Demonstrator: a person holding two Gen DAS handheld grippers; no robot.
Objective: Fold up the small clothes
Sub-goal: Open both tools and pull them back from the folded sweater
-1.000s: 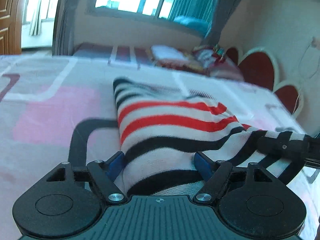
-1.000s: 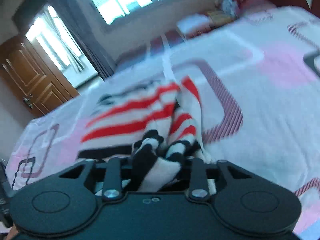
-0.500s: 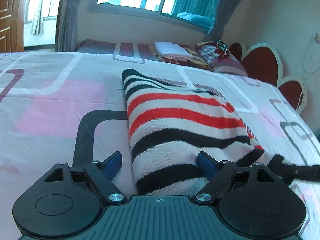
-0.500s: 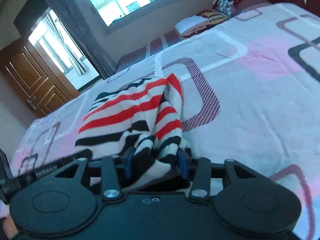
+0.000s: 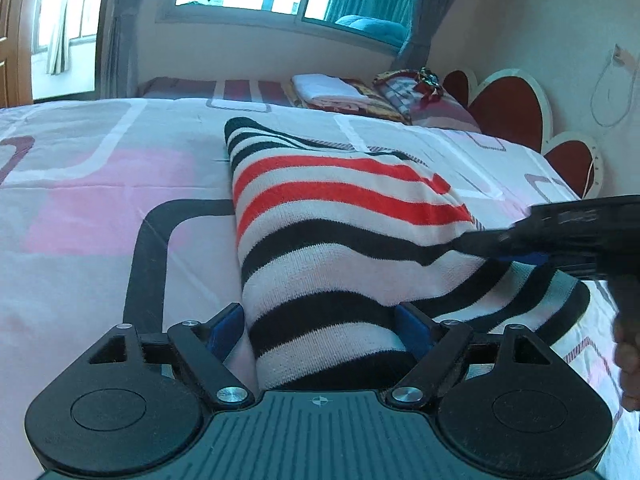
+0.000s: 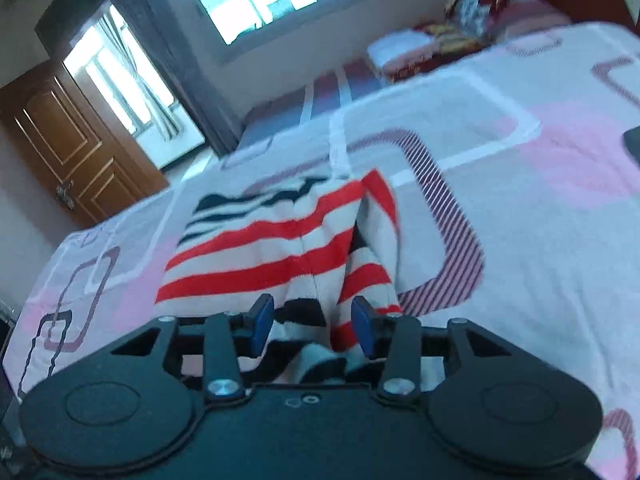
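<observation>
Left wrist view: I am holding the left gripper with its jaws spread wide, one blue pad at 9 o'clock and one at 3 o'clock of the near end of the striped garment. The pads are flanking the cloth, not pinching it. The garment is lying as a folded, slightly puffed bundle on the patterned bedsheet, running from the jaws toward 12 o'clock, black bands nearest, red bands in the middle, black again at the far end.

Right wrist view: I am keeping the right gripper parted as well, its blue pads standing apart on either side of a bunched seam of the striped garment; cloth is lying between them, but no squeeze is visible. In the left view this gripper is entering from 3 o'clock and touching the garment's side edge.

Judgement on the step: the fold appears laid and both tools are letting go. To finish it well, I am planning to back each gripper straight out along its own finger axis, low and slow, so no pad is snagging the knit and dragging the top layer. The loose flap at 1 o'clock in the right view is looking uneven and may need a light press flat.

Background: folded linens are stacked at 12 o'clock by the headboard, well apart from the work.
</observation>
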